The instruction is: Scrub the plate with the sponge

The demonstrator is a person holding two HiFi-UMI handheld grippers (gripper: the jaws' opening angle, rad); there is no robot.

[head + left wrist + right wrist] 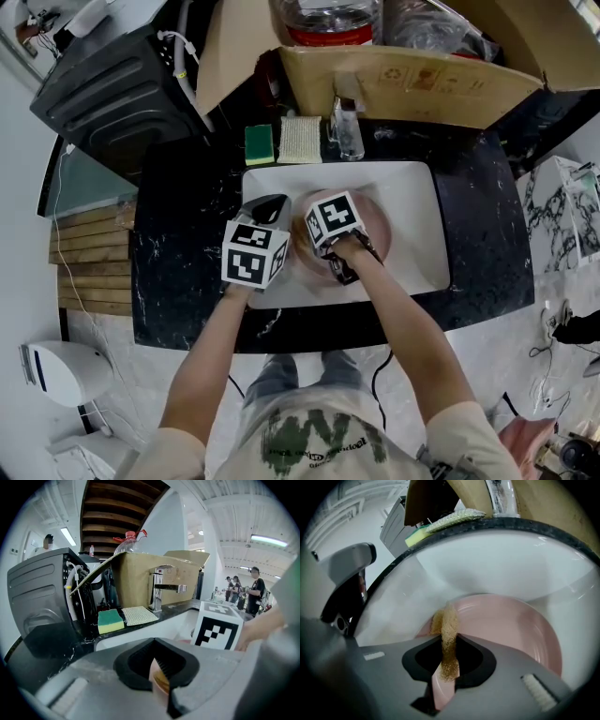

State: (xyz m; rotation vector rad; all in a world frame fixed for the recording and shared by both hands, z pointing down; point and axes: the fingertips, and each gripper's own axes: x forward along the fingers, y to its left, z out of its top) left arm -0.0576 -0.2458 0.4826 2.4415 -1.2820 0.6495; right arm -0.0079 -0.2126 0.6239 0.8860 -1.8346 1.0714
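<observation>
- The left tongs point(158, 670) are clenched on the rim of the pink plate point(382, 223), which lies in the white sink point(417, 197) set into the black table point(187, 248).
- The right tongs point(449, 660) are clenched on a thin tan sponge point(448, 634). It is draped over the plate's near rim, and that rim also shows between the jaws.
- The step in hand looks like scrubbing the rim. To do it well, the left tongs should hold the plate firm and low in the sink so that it cannot spin or tip.
- The person should draw the right tongs along the rim in short strokes, with the sponge flat against the pink surface and not bunched.
- Pressure is best kept moderate, since a hard squeeze on a glazed edge may let the plate slip out sideways.
- The two tongs sit close together on the same side, so the strokes should run away from the left tongs to avoid a bump.
- The plate's broad middle looks bare of the sponge, so it probably needs a pass too.
- By count, there are two tongs, one plate and one tan sponge.
- One green-and-yellow sponge point(260, 143) lies on the table behind the sink, with one pale mesh pad point(300, 139) just beside it.
- There are also one tap point(161, 588), one cardboard box point(412, 82) and one bottle point(328, 19) standing in that box.
</observation>
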